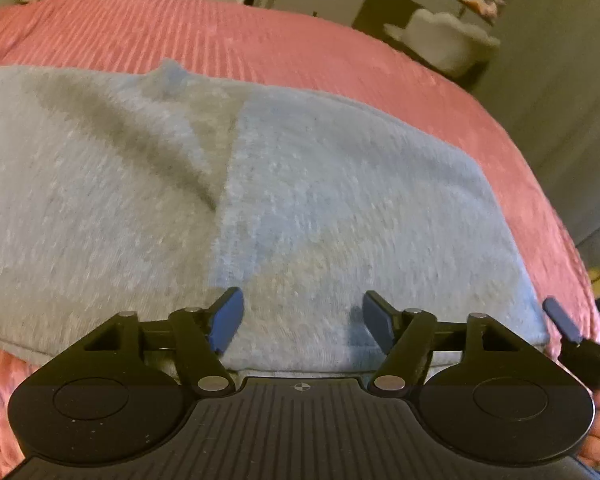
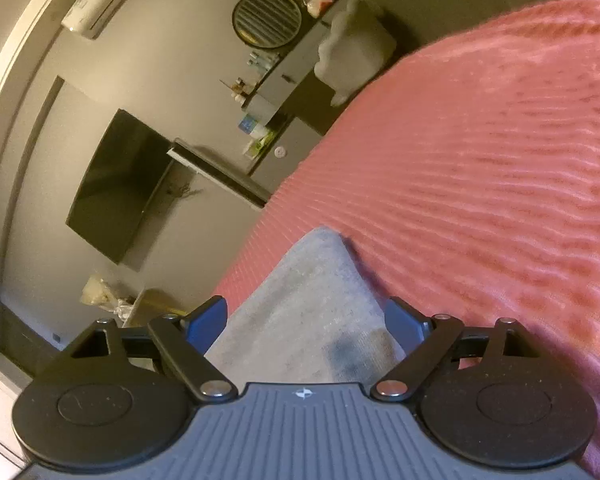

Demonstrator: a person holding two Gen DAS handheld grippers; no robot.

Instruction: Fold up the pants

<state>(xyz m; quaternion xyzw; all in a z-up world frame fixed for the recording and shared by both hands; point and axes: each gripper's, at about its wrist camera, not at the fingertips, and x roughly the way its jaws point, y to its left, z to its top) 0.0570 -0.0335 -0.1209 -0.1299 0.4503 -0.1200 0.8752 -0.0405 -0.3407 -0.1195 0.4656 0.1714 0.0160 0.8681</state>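
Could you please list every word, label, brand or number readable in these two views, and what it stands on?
None can be read.
Small blue packet on the shelf: print too small and blurred.
Air conditioner: any badge is illegible.
Pants and pink bedspread: no label shows.

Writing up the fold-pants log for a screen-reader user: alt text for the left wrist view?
Light grey-blue fleece pants lie folded on a pink ribbed bedspread, filling most of the view. The left gripper is open just above the near edge of the pants, nothing between its blue fingertips. Blurred bedroom furniture sits behind.
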